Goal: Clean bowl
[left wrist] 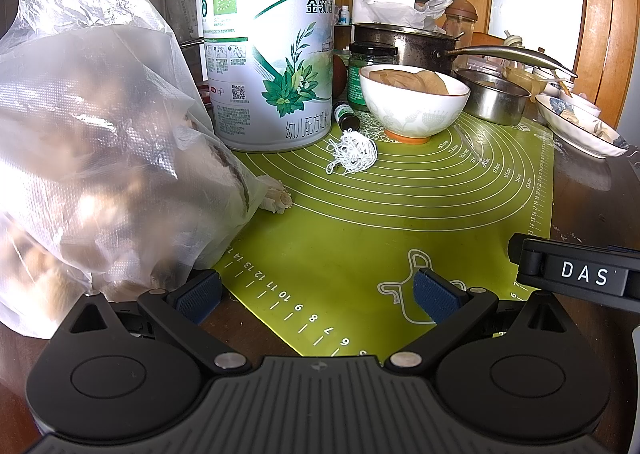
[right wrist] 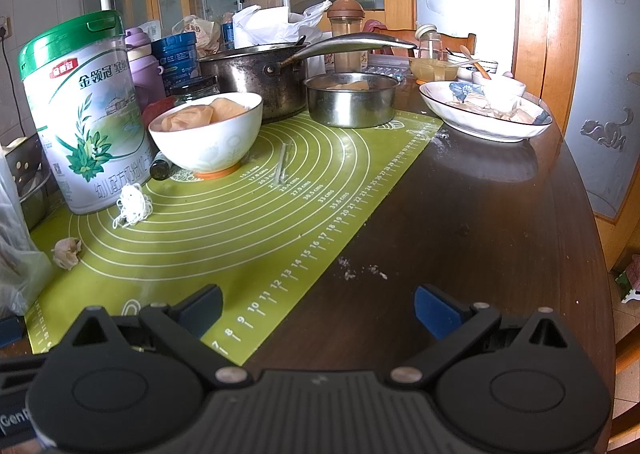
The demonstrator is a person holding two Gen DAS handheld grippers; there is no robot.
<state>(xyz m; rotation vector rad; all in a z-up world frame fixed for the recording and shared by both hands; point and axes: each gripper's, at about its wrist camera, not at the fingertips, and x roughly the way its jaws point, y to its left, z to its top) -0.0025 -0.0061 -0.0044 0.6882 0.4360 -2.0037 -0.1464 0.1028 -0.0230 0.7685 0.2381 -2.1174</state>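
both grippers (left wrist: 316, 300) (right wrist: 318, 308) agape, empty; white bowl (left wrist: 414, 103) holds crumpled tissue (left wrist: 416, 79).

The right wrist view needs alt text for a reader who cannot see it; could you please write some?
An open right gripper hovers low over a dark table, empty. Ahead, on a green mat, stands a white bowl holding tan crumpled pieces, beside a green-lidded tin, with a pot behind.

Both wrist cameras sit low over the counter (right wrist: 480, 221), looking forward between widely parted jaws. The left view is further left, close beside a plastic bag (left wrist: 100, 157). Both share the green mat (left wrist: 380, 213) (right wrist: 240, 221), formula tin (left wrist: 268, 53) (right wrist: 84, 113) and white bowl (left wrist: 414, 101) (right wrist: 208, 133).
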